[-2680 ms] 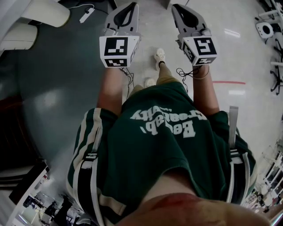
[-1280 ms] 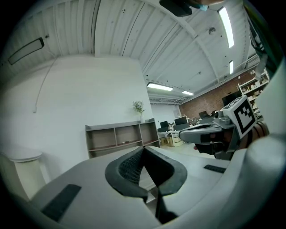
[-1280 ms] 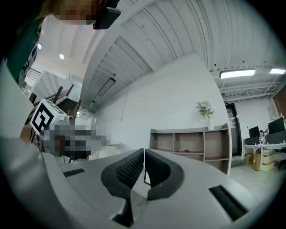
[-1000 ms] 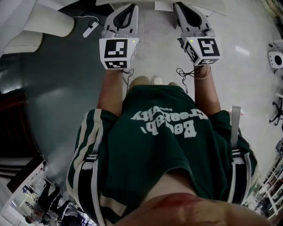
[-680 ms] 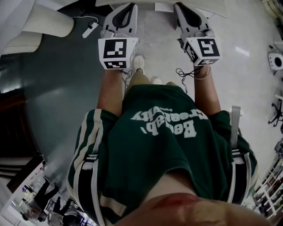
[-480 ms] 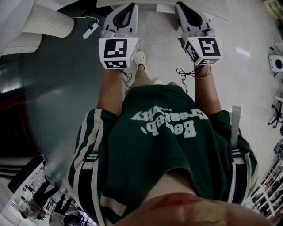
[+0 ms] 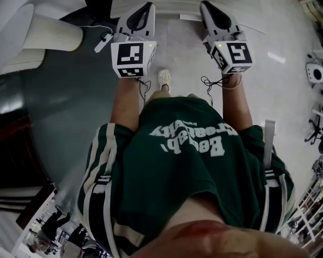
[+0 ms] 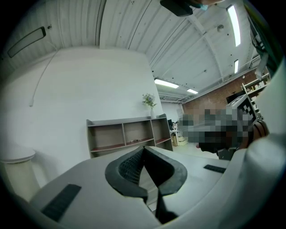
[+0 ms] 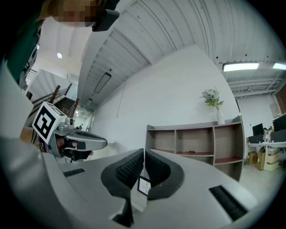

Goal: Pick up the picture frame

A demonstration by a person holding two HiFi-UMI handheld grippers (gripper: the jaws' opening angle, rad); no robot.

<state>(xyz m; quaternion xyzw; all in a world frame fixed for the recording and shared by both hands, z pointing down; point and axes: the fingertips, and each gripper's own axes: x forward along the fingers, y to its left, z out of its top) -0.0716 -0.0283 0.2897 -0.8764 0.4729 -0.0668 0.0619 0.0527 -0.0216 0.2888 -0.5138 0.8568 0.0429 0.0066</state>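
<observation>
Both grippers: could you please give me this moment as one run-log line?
left gripper: shut, empty | right gripper: shut | both aimed level toward shelf unit | picture frame: not made out

We walked forward, and the floor slid downward through the head view. The red line that had crossed the pale floor on the right dropped out of sight. The power strip (image 7: pixel 103 42) drifted from the top edge down to just beside the left gripper (image 7: pixel 147 6), and the white rounded seat (image 7: pixel 50 35) shifted with it. A white furniture edge (image 7: pixel 174 7), unseen at first, came in at the top and spread between that gripper and the right gripper (image 7: pixel 205 5). A dark shape (image 7: pixel 98 6) appeared at the top left. Two shoes had shown at first; our steps alternated, and in the end one shoe (image 7: pixel 163 79) showed. The white device (image 7: pixel 315 67) at the right edge slid lower.
</observation>
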